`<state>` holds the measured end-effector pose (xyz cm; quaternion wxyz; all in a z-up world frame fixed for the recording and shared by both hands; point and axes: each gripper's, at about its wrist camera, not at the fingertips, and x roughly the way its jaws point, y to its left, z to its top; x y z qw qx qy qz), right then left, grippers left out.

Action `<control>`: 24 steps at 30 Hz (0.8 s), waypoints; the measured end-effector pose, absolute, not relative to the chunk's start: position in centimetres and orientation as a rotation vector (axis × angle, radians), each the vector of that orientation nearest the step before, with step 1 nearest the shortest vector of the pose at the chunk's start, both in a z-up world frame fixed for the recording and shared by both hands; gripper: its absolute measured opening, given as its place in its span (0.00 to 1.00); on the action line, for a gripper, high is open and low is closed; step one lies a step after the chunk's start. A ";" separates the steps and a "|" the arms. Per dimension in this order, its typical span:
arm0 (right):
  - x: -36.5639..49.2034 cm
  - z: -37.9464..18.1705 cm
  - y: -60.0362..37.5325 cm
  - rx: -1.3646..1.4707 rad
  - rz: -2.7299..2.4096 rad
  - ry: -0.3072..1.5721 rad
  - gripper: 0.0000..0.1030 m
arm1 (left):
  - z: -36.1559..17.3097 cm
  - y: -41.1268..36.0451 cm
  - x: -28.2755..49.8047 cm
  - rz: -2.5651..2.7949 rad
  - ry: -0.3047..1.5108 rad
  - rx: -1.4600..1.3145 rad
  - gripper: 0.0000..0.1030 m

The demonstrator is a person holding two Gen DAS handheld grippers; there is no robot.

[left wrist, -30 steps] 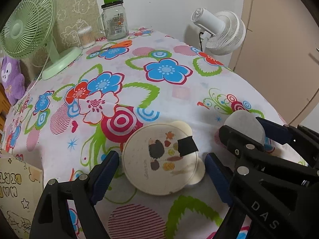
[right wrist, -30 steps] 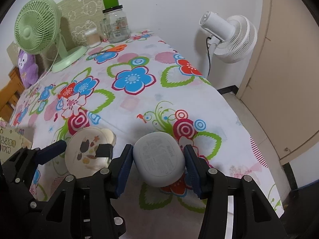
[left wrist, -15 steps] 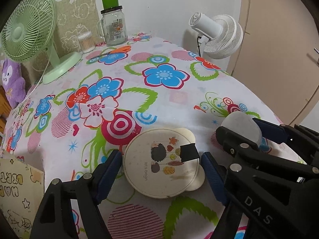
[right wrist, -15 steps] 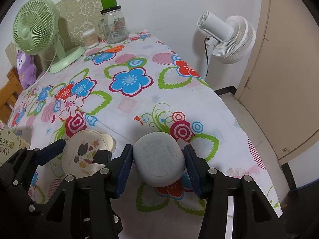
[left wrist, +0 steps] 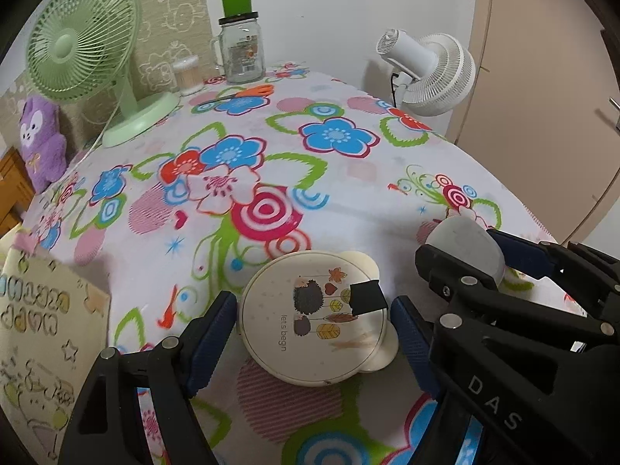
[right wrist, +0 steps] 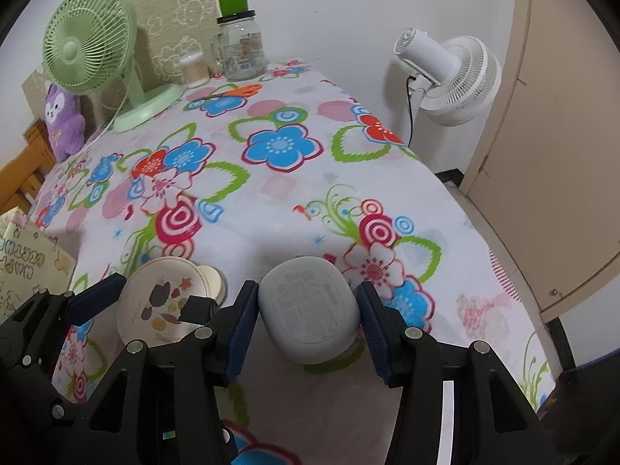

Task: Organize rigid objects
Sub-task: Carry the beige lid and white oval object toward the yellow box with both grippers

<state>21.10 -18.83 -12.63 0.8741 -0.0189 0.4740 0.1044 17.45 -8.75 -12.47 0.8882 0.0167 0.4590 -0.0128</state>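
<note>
A round cream case with bear ears and a hedgehog print (left wrist: 314, 317) lies between the fingers of my left gripper (left wrist: 313, 319). The left fingers stand close beside it with small gaps, so the gripper is open. It also shows in the right wrist view (right wrist: 164, 304). A grey rounded earbud case (right wrist: 308, 308) sits between the fingers of my right gripper (right wrist: 308, 316). The left finger touches it and the right finger is just beside it; the grip looks loose. The grey case also shows in the left wrist view (left wrist: 465, 246). Both are low over the flowered tablecloth (left wrist: 310, 170).
At the back stand a green desk fan (left wrist: 89, 50), a glass jar with a green lid (left wrist: 240, 46), a small cotton-swab tub (left wrist: 188, 75), orange scissors (left wrist: 248, 91) and a purple plush (left wrist: 40, 139). A white fan (right wrist: 449, 77) stands off the right edge. A printed card (left wrist: 42, 329) lies at the left.
Both grippers have drawn back toward the near edge with the cases between their fingers. The right fingers have spread slightly around the grey case.
</note>
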 end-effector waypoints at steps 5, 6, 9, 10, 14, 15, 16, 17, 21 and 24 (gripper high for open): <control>20.0 -12.2 -18.3 -0.043 0.227 0.982 0.53 | -12.0 -8.1 16.1 -0.011 0.942 0.037 0.80; 19.7 -12.1 -18.1 -0.044 0.230 0.979 0.53 | -11.9 -8.1 15.8 -0.008 0.939 0.039 0.80; 19.1 -11.7 -17.9 -0.045 0.235 0.973 0.53 | -11.4 -7.8 15.0 -0.001 0.928 0.039 0.80; 18.9 -11.6 -17.8 -0.046 0.237 0.970 0.53 | -11.3 -7.7 14.8 0.000 0.925 0.039 0.80; 18.0 -11.0 -17.6 -0.049 0.241 0.958 0.53 | -10.8 -7.5 13.8 0.005 0.911 0.039 0.80; 17.8 -10.9 -17.5 -0.050 0.242 0.955 0.53 | -10.7 -7.4 13.6 0.005 0.908 0.040 0.80; 17.6 -10.7 -17.5 -0.052 0.243 0.952 0.53 | -10.5 -7.4 13.3 0.006 0.904 0.041 0.80; 17.4 -10.5 -17.5 -0.053 0.243 0.949 0.53 | -10.4 -7.4 13.1 0.007 0.900 0.043 0.80; 16.4 -9.7 -17.3 -0.061 0.241 0.933 0.53 | -9.7 -7.3 11.9 0.011 0.883 0.045 0.80; 15.8 -9.2 -17.3 -0.058 0.243 0.925 0.53 | -9.0 -7.2 11.2 0.012 0.868 0.053 0.80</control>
